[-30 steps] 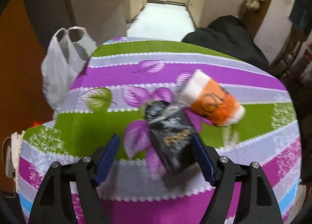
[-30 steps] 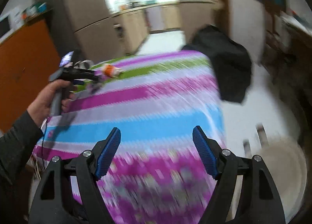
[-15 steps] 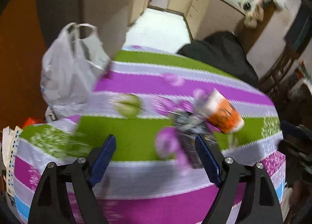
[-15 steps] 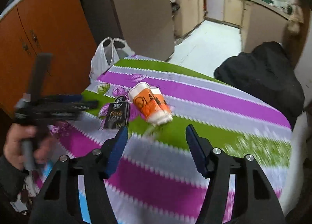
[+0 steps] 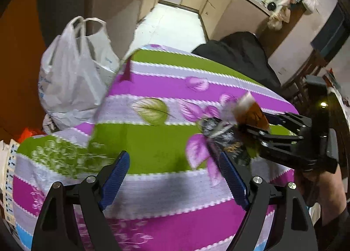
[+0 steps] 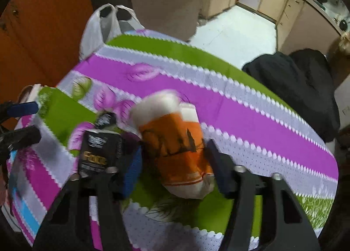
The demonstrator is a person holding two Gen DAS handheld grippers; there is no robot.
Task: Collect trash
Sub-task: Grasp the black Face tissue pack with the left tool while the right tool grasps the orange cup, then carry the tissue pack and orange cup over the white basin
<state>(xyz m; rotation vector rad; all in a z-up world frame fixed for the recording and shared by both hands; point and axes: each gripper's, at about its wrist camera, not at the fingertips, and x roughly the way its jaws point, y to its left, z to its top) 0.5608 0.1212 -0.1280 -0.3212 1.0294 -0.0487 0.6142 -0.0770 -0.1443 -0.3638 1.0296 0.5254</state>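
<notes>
Cup [image 6: 172, 148], orange and white paper, lies on its side at lower centre of the right wrist frame, squarely between the blue pads of the right gripper [image 6: 175, 168]. The jaws have just been closing with the cup between them. The left pad [image 6: 133, 170] appears to touch the cup wall; contact on the right side cannot be confirmed, so a firm clamp cannot be told.

Risks, judged from this position:
- Thin paper wall: too much closing force would crush the cup; too little would let it slide out on lifting.
- Tapered body: pads may slip toward the narrow end.
- Black packet [image 6: 98, 152], just left of the cup, sits against the outer side of the left finger and could be dragged along or pushed off the cloth.

Left gripper [image 5: 175, 176], at the bottom of the left wrist frame, stands wide with nothing between its pads, above the striped cloth [image 5: 157, 89]. The packet and cup appear at right centre of that frame.

Bag [image 5: 72, 71], white plastic with its mouth open, stands at the far left edge of the table, well apart from the cup: the probable destination.
</notes>
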